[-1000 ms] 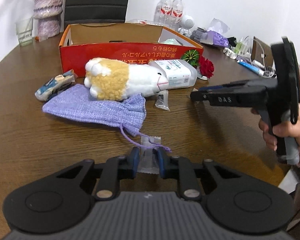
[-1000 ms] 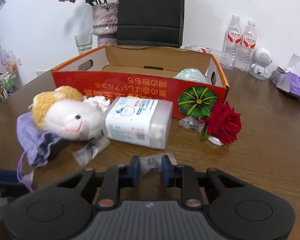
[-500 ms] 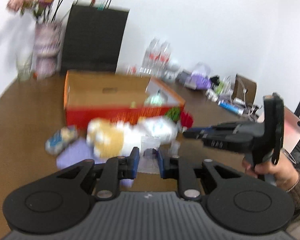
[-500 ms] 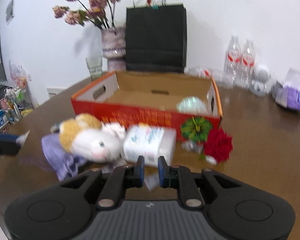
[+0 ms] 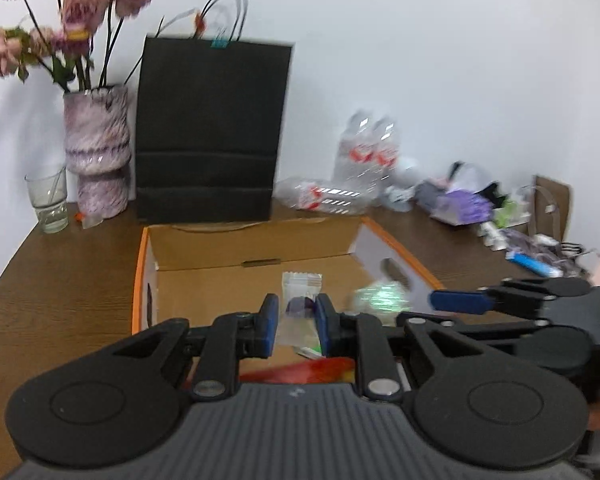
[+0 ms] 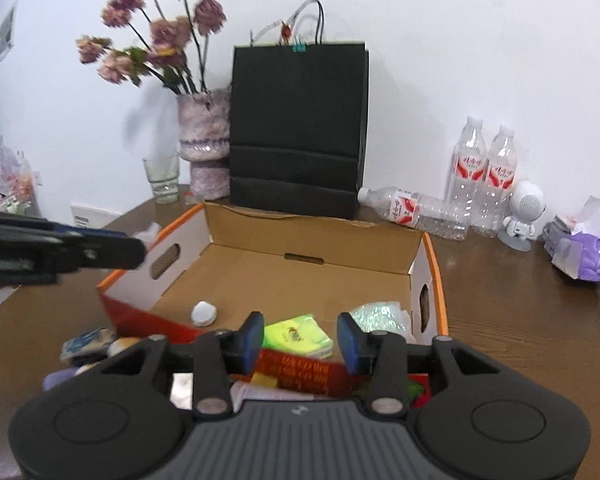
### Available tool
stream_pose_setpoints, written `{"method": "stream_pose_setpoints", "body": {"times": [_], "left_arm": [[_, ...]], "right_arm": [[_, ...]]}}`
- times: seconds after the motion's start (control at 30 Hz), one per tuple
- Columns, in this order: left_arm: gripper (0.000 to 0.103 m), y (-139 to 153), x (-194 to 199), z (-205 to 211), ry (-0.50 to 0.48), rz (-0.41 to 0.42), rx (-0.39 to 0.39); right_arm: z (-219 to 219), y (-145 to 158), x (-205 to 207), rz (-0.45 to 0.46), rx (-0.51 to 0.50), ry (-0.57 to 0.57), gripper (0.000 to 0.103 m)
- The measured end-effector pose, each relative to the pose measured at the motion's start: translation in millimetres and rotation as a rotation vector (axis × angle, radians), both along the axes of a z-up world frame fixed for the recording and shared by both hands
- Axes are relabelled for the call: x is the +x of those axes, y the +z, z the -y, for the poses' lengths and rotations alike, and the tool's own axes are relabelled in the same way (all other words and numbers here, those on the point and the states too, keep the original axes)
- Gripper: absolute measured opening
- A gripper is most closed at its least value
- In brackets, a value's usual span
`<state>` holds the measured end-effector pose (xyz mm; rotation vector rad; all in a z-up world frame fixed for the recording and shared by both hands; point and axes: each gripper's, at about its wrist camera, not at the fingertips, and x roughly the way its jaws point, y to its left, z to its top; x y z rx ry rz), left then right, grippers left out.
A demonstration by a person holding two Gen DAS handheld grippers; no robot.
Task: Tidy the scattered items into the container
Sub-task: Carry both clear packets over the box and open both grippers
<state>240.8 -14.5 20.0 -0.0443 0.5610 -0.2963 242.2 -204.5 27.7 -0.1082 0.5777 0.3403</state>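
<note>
A clear packet is being clamped by the left claw above the cardboard box, where a white ball, green pack and shiny bundle are being kept; the right claw is being opened, empty. Box lettering is blurred.

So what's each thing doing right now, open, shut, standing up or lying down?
Cardboard box: open on top, a few items inside.
Left gripper: shut on a clear packet, over the box.
Right gripper: opening, nothing between its pads.
Black paper bag: standing upright behind the box.
Water bottles: two upright; a third bottle lying on its side.
Glass: upright.
</note>
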Motion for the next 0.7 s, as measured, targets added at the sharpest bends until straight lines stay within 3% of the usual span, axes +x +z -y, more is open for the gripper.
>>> {"method": "stream_pose_setpoints", "body": {"times": [0.1,0.17,0.2,0.23,0.27,0.3,0.37,0.43,0.53,0.7], "left_arm": [[0.021,-19,31,-2,0.022,-0.056,0.008],[0.025,-29,46,-3,0.049,-0.081,0.019],[0.034,-33,51,-5,0.061,-0.092,0.020],[0.050,-36,56,-8,0.074,-0.103,0.012],[0.058,-38,60,-12,0.090,-0.112,-0.002],[0.068,-38,61,-16,0.103,-0.115,-0.011],[0.073,-36,59,-21,0.116,-0.102,-0.016],[0.088,-32,52,-26,0.122,-0.089,-0.019],[0.098,-24,33,-29,0.108,-0.061,-0.008],[0.103,-19,-10,-31,0.076,-0.032,0.032]], "right_arm": [[-7,-11,23,-0.021,-0.022,-0.012,0.052],[-12,-18,36,-0.038,-0.025,-0.015,0.065],[-13,-22,43,-0.049,-0.027,-0.016,0.068],[-15,-25,48,-0.059,-0.028,-0.017,0.076],[-15,-28,53,-0.065,-0.024,-0.020,0.087],[-15,-31,56,-0.067,-0.019,-0.022,0.089],[-14,-34,58,-0.069,-0.011,-0.022,0.089],[-12,-35,57,-0.071,-0.007,-0.019,0.089],[-8,-33,46,-0.058,-0.008,-0.018,0.089],[5,-27,8,-0.031,-0.015,0.008,0.090]]}}
